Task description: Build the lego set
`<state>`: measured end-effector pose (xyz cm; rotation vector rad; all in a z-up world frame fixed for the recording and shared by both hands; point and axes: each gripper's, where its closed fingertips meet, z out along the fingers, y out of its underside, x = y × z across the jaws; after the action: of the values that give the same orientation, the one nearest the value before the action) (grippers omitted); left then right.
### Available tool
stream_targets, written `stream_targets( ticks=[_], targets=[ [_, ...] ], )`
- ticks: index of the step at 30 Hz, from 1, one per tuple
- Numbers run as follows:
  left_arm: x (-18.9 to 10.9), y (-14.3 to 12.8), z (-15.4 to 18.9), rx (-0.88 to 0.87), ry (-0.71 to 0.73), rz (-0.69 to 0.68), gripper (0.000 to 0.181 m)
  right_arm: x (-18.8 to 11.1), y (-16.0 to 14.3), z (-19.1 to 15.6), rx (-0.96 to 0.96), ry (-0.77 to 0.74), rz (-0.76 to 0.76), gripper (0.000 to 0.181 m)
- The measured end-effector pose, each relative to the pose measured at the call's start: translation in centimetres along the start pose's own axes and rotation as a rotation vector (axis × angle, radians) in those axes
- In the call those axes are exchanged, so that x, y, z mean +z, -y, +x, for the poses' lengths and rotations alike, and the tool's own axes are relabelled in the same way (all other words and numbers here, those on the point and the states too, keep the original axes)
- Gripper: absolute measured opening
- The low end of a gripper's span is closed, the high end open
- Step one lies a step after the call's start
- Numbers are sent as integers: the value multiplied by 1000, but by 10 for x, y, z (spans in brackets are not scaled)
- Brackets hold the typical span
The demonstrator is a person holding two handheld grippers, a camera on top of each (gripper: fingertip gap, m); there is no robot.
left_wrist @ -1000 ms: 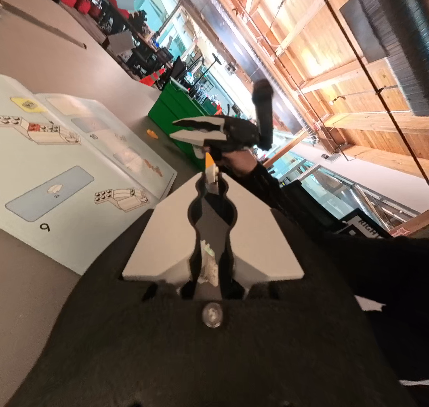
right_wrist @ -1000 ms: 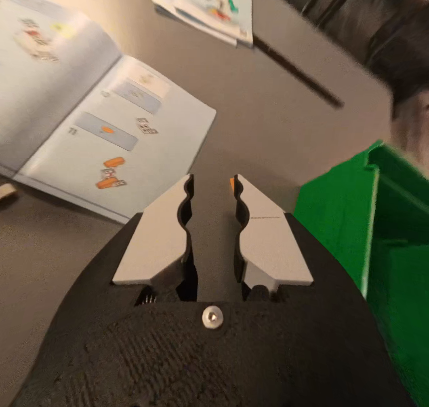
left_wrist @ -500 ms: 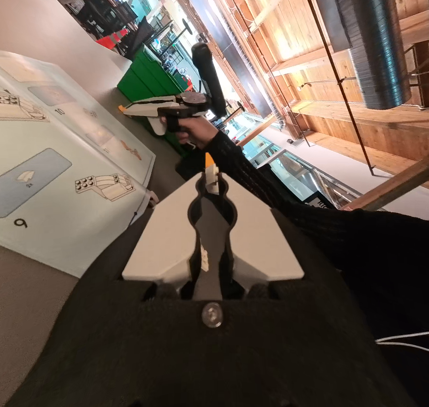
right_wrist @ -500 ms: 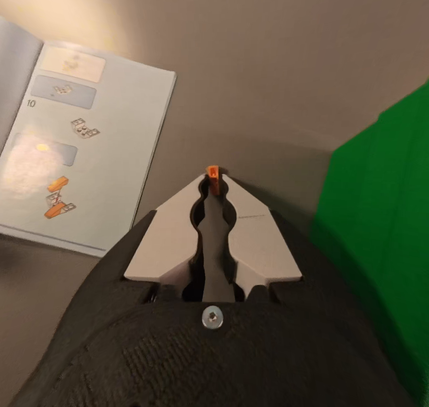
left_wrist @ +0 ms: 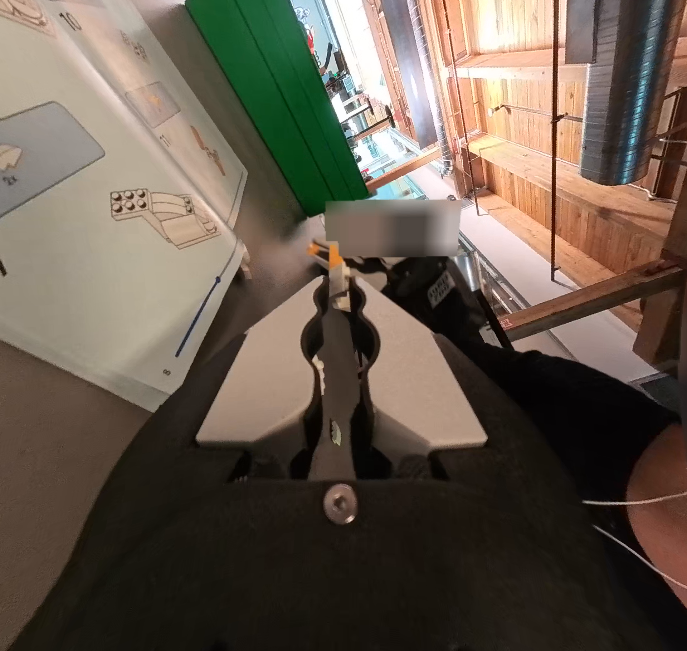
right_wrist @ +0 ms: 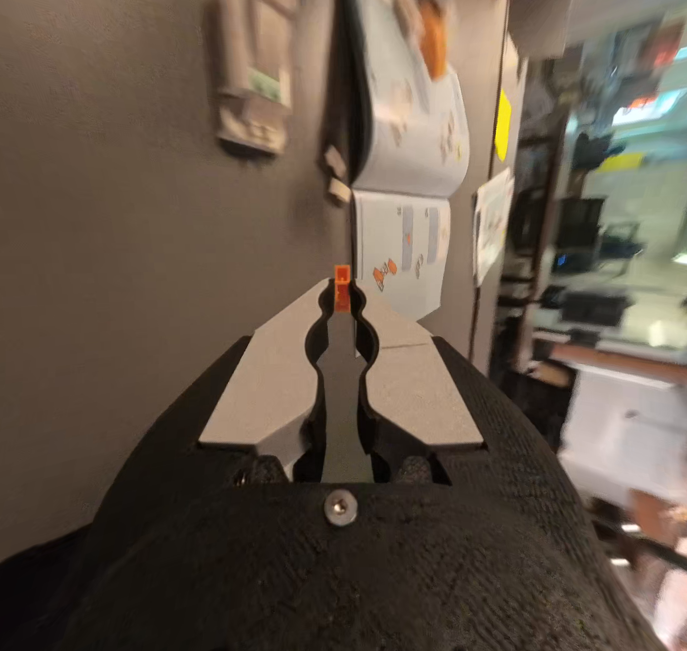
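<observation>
Since a second ago my right hand-held gripper point(right_wrist: 342, 285) went from jaws apart over the worktop point(right_wrist: 148, 187) to clamped on a small orange brick point(right_wrist: 342, 287), and I've swung it off the green bin point(left_wrist: 282, 87) toward my left. My left hand-held gripper point(left_wrist: 336, 284) is unchanged, jaws together on a white sub-assembly with an orange tip point(left_wrist: 337, 276), held up in the air just off the near corner of the open instruction booklet point(left_wrist: 111, 205).

In the left wrist view the right gripper's orange tip sits just beside the sub-assembly; contact I cannot tell, as a blur patch covers part of it.

Risks as I judge them:
- Orange brick is pinched only at the jaw tips, so a push onto the studs could pivot it or pop it out.
- Both parts are airborne and nothing backs the press; the left grip could slip.
- Right view is motion-blurred, so alignment is easy to miss.
- A dropped brick lands on the dark worktop near the booklet's edge, or in the bin.
</observation>
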<state>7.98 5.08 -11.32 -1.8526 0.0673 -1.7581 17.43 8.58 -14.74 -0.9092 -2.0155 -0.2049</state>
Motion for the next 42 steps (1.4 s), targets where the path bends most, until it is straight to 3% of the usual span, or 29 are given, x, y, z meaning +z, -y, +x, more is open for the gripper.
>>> stream_targets(
  ticks=[3, 5, 10, 16, 19, 23, 26, 29, 33, 36, 42],
  targets=[
    [2, -3, -1, 11, 14, -16, 9, -18, 18, -15, -329, -72, -23, 6],
    [3, -5, -2, 18, 22, -25, 9, -23, 25, -33, -490, -40, -26, 6],
    [4, -7, -2, 17, 19, -32, 9, -24, 32, -62, -532, 131, 1, 6],
    [4, -7, -2, 13, 19, -34, 9, -27, 40, -69, -760, 175, -16, 8],
    [4, -7, -2, 11, 18, -34, 9, -31, 44, -72, -780, 200, -1, 11],
    [4, -7, -2, 10, 18, -33, 9, -42, 41, -75, -564, 362, -1, 29],
    [4, -7, -3, 10, 20, -34, 9, -43, 45, -73, -69, 527, -18, 33],
    [4, -7, -3, 12, 23, -36, 9, -32, 50, -60, 418, 571, -69, 35],
    [5, -9, -3, 15, 29, -48, 9, -27, 59, -54, 799, 658, -95, 19],
    [6, -11, -4, 18, 34, -58, 9, -27, 62, -60, 854, 748, -178, 19],
    [6, -10, -2, 11, 22, -53, 9, -20, 47, -74, 707, 737, -332, 22]
  ],
)
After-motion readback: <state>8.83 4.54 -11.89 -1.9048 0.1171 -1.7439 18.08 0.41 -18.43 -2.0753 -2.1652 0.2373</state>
